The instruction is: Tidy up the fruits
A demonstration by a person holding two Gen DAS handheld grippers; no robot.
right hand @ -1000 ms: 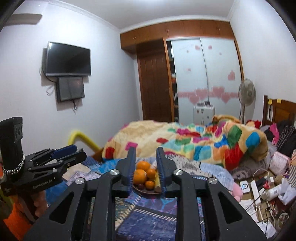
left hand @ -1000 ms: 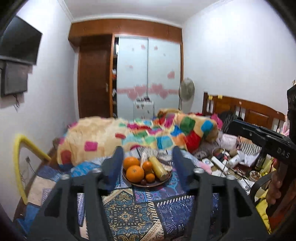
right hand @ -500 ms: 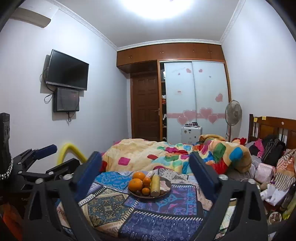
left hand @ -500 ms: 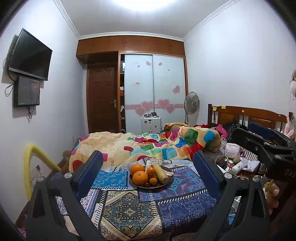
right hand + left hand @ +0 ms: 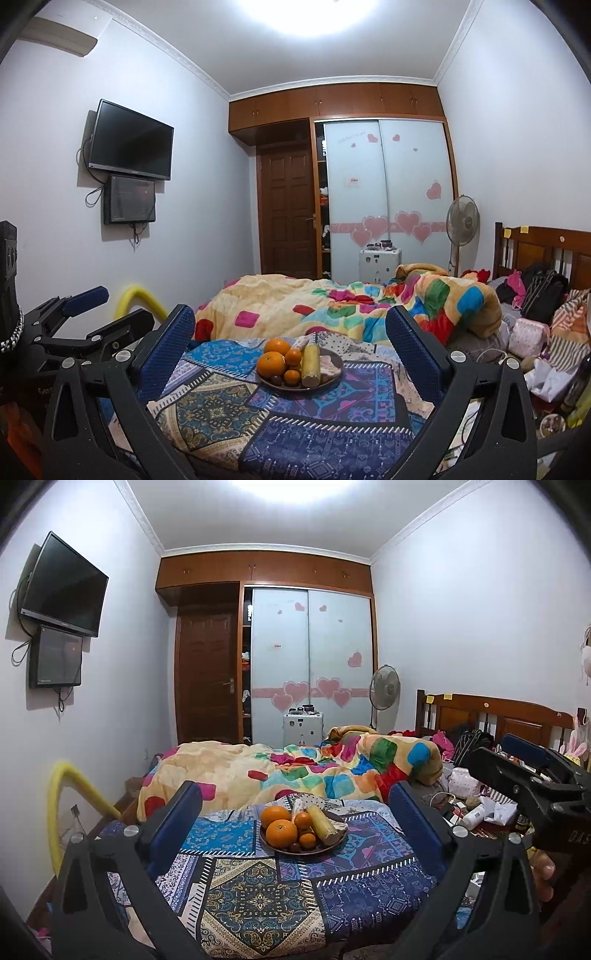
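A brown plate sits on a patchwork cloth and holds several oranges, a pale yellow stalk piece and small dark fruits. My left gripper hovers short of the plate, its jaws opening wide with nothing between them. My right gripper is likewise back from the plate, its jaws opening and empty. Each gripper also shows at the edge of the other's view: the right gripper and the left gripper.
A colourful blanket lies bunched behind the plate. Bottles, bags and cables crowd the right side near a wooden headboard. A yellow foam tube curves at the left wall. A standing fan is by the wardrobe.
Both grippers' jaws spread from narrow to wide. Both views drew back and tilted up, so the plate looks smaller and lower between the fingers.
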